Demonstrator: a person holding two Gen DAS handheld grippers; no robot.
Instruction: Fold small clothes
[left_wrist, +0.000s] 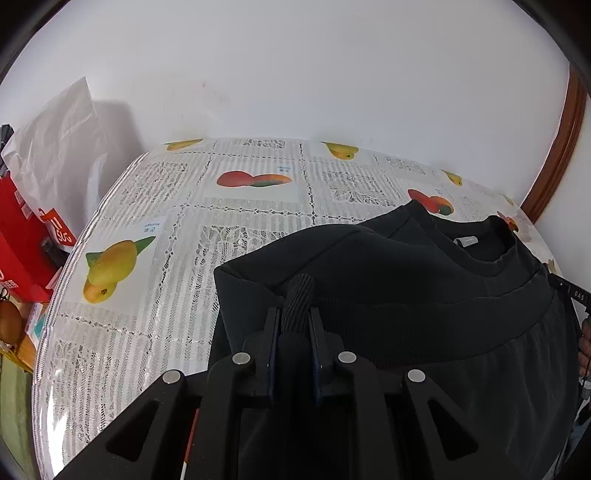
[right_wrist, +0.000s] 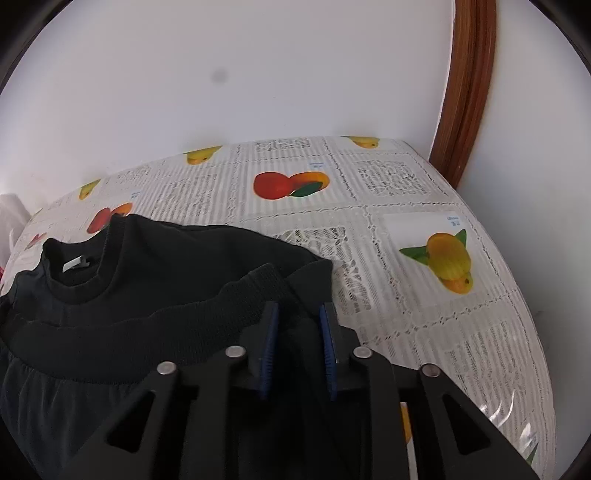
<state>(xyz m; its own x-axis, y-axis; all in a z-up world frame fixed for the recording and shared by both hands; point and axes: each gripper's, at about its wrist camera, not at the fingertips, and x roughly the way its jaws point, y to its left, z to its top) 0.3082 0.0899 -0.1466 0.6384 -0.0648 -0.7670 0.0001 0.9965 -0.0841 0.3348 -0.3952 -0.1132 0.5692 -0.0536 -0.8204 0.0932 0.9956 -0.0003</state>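
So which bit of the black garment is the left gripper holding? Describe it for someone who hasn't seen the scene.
On the fruit-print tablecloth lies a black sweatshirt, its hem folded up towards the collar. The left gripper pinches the ribbed hem at its left corner, a corded band unlike the smoother body fabric.

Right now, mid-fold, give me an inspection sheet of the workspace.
Surface: table under a lace-pattern cloth with fruit prints, clear cover on top.
Job's things: black sweatshirt, ribbed hem brought up toward the collar; white neck label showing.
Clutter: red boxes and white plastic bag off the table's left edge.
Grippers: left gripper shut on a ribbed fold of the sweatshirt; right gripper open, fabric between its jaws, pads not pressing.
Cables: nothing seen.
Surroundings: white wall, brown wooden frame.
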